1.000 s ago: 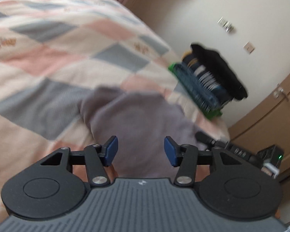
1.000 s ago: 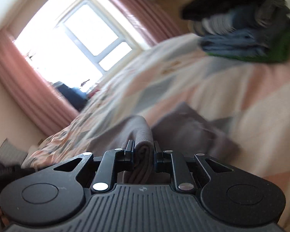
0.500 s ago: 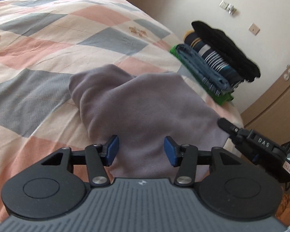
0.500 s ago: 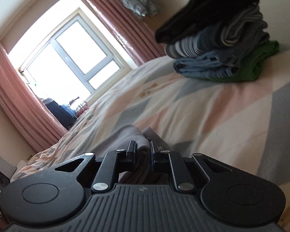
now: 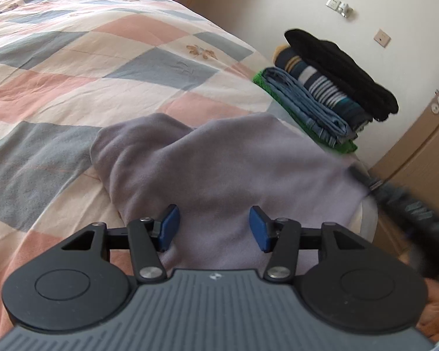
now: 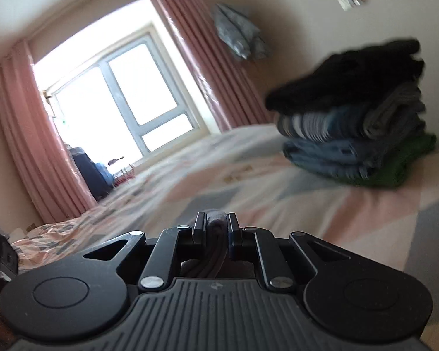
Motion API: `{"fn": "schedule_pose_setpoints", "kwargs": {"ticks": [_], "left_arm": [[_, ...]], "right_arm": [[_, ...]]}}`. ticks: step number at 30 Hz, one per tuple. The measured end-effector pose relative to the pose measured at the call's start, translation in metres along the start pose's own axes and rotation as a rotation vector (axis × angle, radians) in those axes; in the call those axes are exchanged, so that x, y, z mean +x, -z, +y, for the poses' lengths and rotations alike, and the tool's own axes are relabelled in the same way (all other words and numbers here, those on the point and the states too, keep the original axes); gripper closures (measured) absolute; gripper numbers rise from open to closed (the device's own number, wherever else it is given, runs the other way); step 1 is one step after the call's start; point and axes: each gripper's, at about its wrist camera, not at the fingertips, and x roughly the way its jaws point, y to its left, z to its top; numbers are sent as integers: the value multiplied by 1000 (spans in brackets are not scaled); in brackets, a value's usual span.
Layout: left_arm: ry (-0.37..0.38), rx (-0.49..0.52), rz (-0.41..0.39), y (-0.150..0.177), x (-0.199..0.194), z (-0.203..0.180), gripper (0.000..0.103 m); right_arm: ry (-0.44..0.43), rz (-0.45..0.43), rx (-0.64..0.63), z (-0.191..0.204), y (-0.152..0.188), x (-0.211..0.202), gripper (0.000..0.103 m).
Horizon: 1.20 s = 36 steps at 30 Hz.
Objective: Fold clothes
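A grey-lilac garment (image 5: 219, 169) lies spread on the patchwork bed quilt (image 5: 73, 67). My left gripper (image 5: 213, 228) is open and empty, hovering just above the garment's near part. My right gripper (image 6: 216, 228) is shut on a bunched fold of the same garment (image 6: 216, 219); it also shows blurred at the right edge of the left wrist view (image 5: 409, 207), at the garment's right corner. Most of the garment is hidden below the gripper in the right wrist view.
A stack of folded clothes (image 5: 330, 93), black on top and green at the bottom, sits at the bed's far corner by the wall, also in the right wrist view (image 6: 357, 122). A wooden door (image 5: 424, 146) stands right. Window and pink curtains (image 6: 207, 67) lie beyond the bed.
My right gripper has pulled the garment's corner down and to the right, so the cloth lies flatter and wider. The left gripper has stayed open above it.
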Motion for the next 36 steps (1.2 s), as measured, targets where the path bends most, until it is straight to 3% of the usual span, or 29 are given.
{"fn": "schedule_pose_setpoints", "kwargs": {"ticks": [2, 5, 7, 8, 11, 13, 15, 17, 20, 23, 25, 27, 32, 35, 36], "left_arm": [[8, 12, -1, 1, -1, 0, 55], [22, 10, -2, 3, -10, 3, 55], [28, -8, -23, 5, -25, 7, 56], [24, -18, -41, 7, -33, 10, 56], [10, -64, -94, 10, -55, 24, 59], [-10, -98, -106, 9, -58, 34, 61], [-29, -126, -98, 7, -53, 43, 61], [-13, -155, -93, 2, -45, 53, 61], [-11, -229, -88, -10, -30, 71, 61], [68, -329, -78, -22, -16, 94, 60], [115, -389, -65, -29, -6, 106, 58], [125, -435, -50, -33, 3, 115, 58], [152, -459, -26, -31, 12, 122, 61], [154, -461, -19, -32, 12, 123, 62], [154, -462, -17, -32, 12, 123, 62]], "right_arm": [[80, 68, 43, -21, 15, 13, 91], [89, 123, 118, -36, 27, 22, 88], [120, 126, 128, -35, 20, 21, 73], [138, 126, 128, -35, 16, 20, 56], [188, 54, 15, -17, 1, 6, 55], [128, 40, -46, -2, -8, 2, 55], [87, 75, -122, 13, -6, 9, 65], [105, 137, -178, 18, 4, 25, 67], [215, 220, -146, -4, 23, 47, 65], [180, 176, -20, -14, 19, 30, 62], [161, 136, -72, 3, 16, 11, 63], [66, 117, -140, 30, 20, -9, 59], [-86, 224, -540, 118, 84, -36, 56], [-55, 222, -739, 150, 121, -38, 55], [-21, 192, -844, 159, 132, -37, 51]]}}
